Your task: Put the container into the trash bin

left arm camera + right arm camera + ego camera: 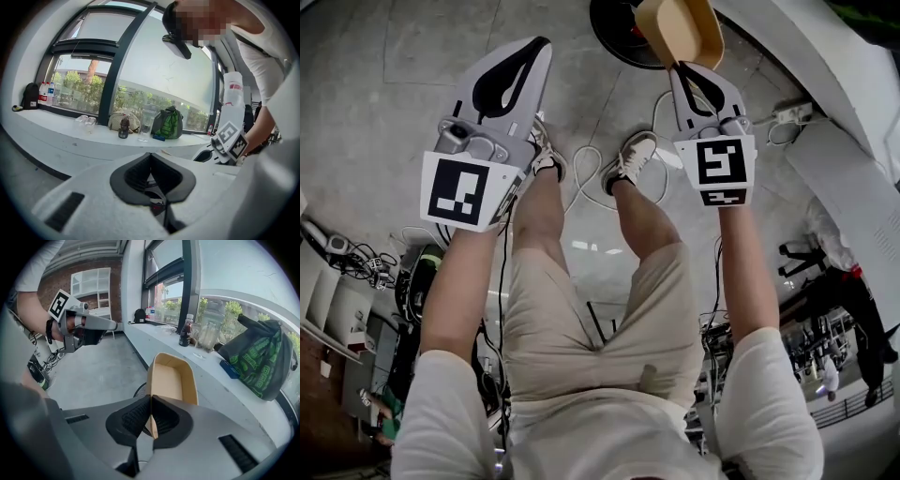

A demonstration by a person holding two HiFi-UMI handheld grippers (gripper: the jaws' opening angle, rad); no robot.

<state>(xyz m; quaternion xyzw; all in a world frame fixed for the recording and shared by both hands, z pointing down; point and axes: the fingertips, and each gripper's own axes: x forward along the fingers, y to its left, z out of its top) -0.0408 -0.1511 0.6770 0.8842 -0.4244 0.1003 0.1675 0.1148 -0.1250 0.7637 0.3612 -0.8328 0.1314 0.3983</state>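
Over grey concrete [422,47], right gripper [150,399] clamps a tan, trough-shaped paperboard container [167,380]; left gripper [151,158] closed, empty.

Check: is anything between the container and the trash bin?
Nothing visible. The container, pinched by its wall in the right gripper, hangs partly over the trash bin's dark round opening with only air between. The left gripper is off to the side.
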